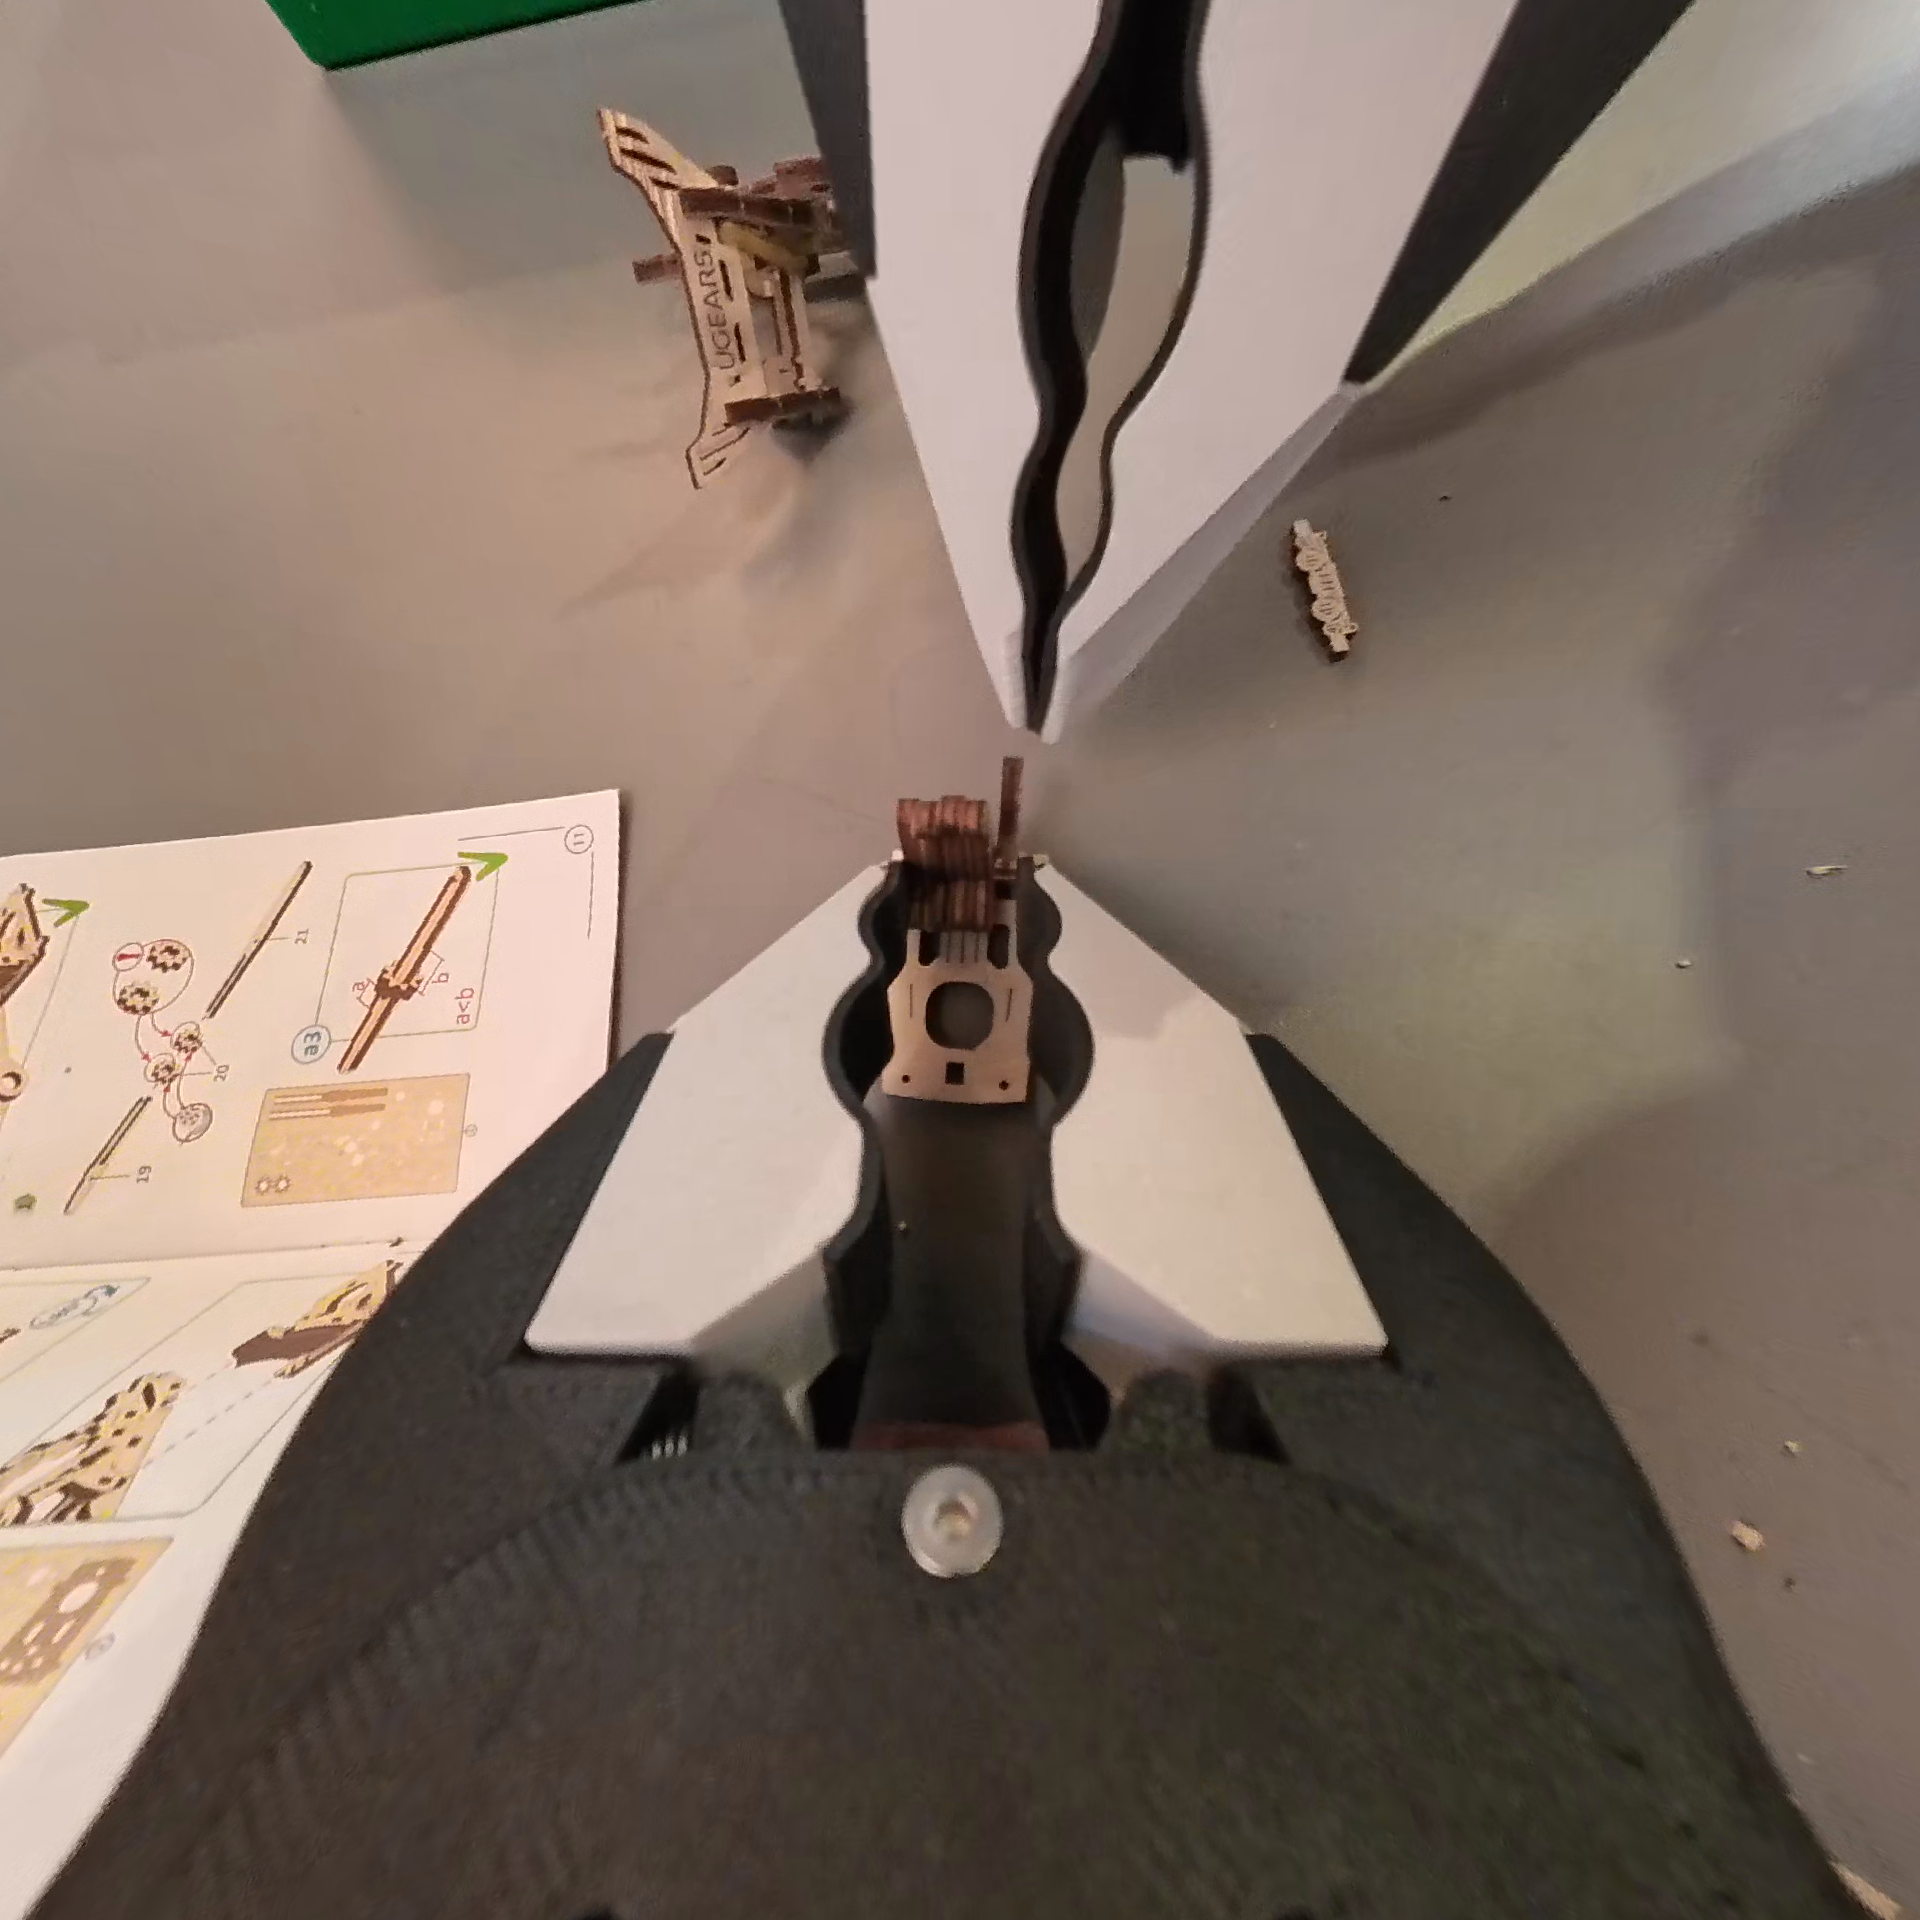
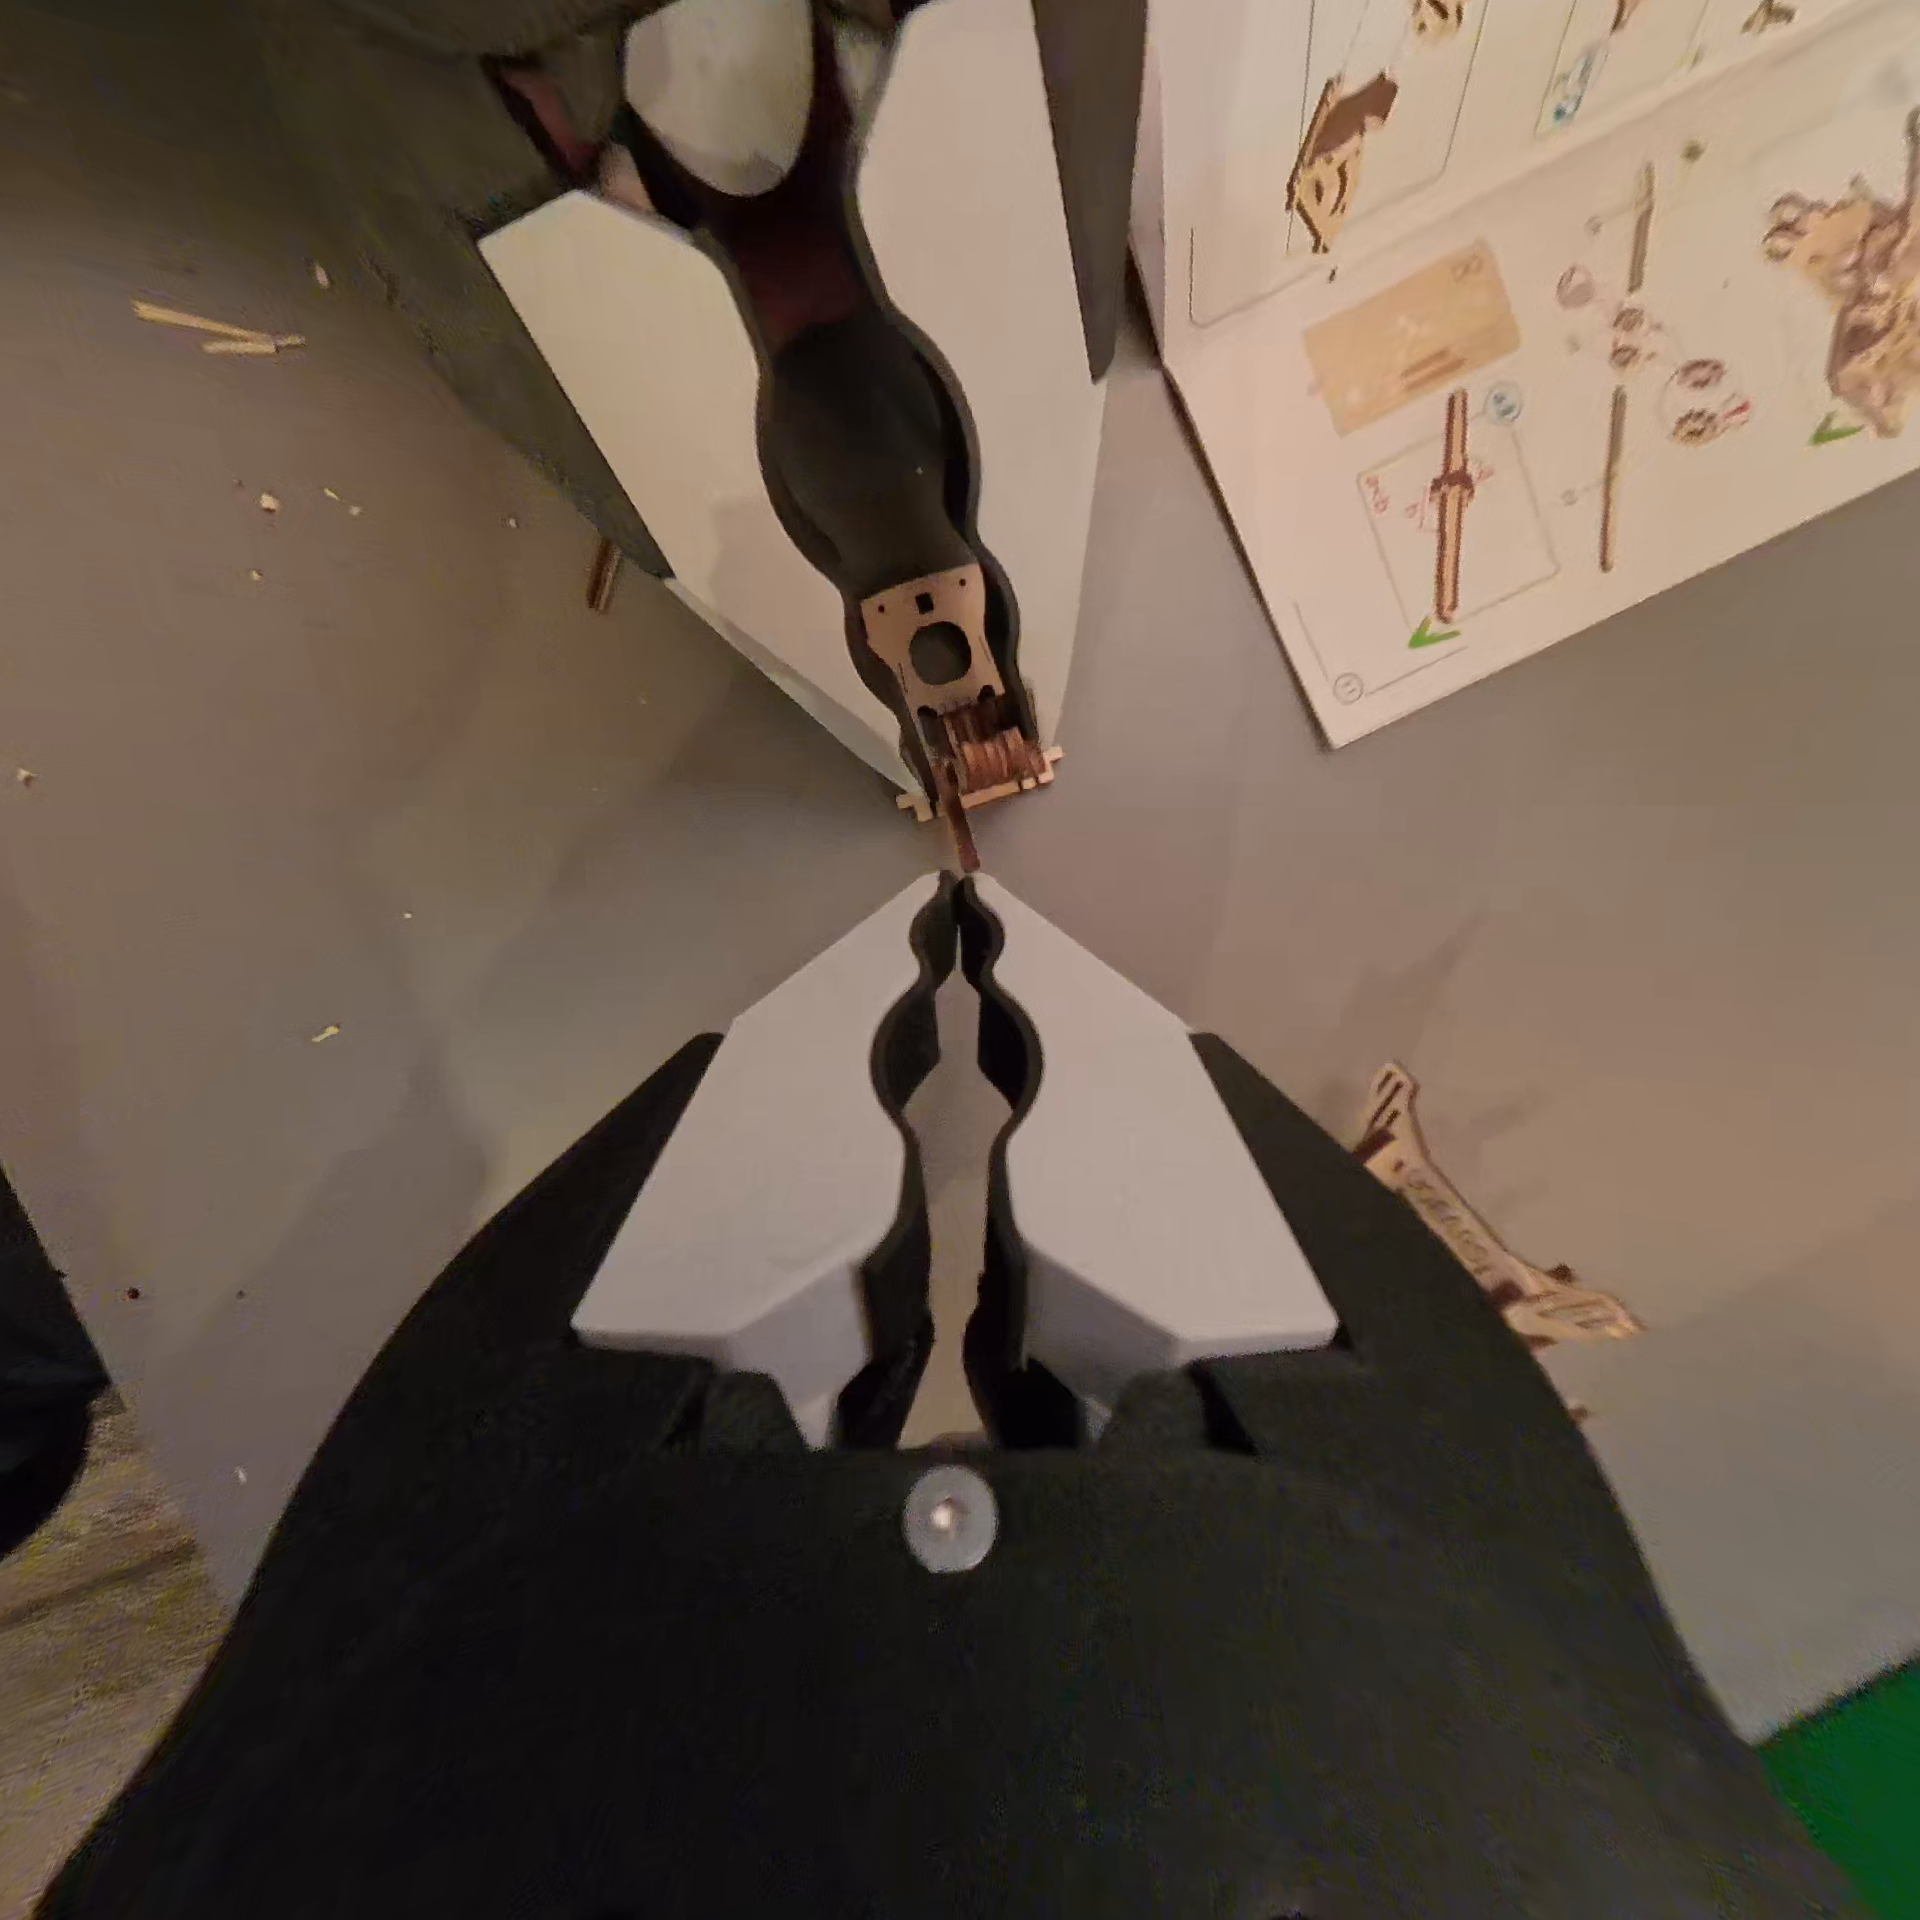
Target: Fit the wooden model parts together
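Observation:
My left gripper [image 1: 961, 873] is shut on a small wooden sub-assembly [image 1: 956, 997]: a flat pale plate with a round hole, topped by a stack of dark gear-like discs. A thin wooden piece [image 1: 1010, 805] sticks out beyond the fingertips. In the right wrist view the left gripper [image 2: 977, 769] comes in from the top with the same sub-assembly [image 2: 940, 655] and the thin piece [image 2: 966, 842]. My right gripper [image 2: 956, 883] is shut and empty, its tips just short of the thin piece. It points down from the top in the left wrist view [image 1: 1029, 717].
A partly built wooden model [image 1: 748, 301] lies on the grey table, also in the right wrist view [image 2: 1475, 1247]. A small loose wooden part [image 1: 1325, 592] lies to the right. An instruction sheet [image 1: 312, 1039] lies at the left. A green box [image 1: 343, 31] sits at the far edge. Wood splinters [image 2: 218, 332] are scattered.

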Tool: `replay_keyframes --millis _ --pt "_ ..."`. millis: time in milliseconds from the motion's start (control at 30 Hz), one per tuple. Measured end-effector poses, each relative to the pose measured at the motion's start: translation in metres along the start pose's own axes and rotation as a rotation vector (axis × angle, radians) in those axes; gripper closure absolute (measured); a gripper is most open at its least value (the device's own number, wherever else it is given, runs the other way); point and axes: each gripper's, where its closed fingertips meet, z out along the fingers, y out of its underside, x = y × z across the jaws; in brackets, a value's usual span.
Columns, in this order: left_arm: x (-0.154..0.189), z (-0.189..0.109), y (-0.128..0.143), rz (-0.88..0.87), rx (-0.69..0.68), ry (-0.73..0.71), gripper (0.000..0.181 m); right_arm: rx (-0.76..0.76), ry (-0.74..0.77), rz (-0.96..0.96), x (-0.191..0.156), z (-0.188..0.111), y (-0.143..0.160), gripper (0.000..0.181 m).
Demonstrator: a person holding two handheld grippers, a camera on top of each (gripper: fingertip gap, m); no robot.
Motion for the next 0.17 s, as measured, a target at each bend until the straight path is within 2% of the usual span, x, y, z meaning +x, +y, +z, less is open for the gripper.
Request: replay_keyframes --millis 167 --pt "0.0000 -0.0006 0.0000 -0.010 0.001 0.008 0.161 0.037 -0.008 0.012 0.0015 0.0102 0.0018 0.181"
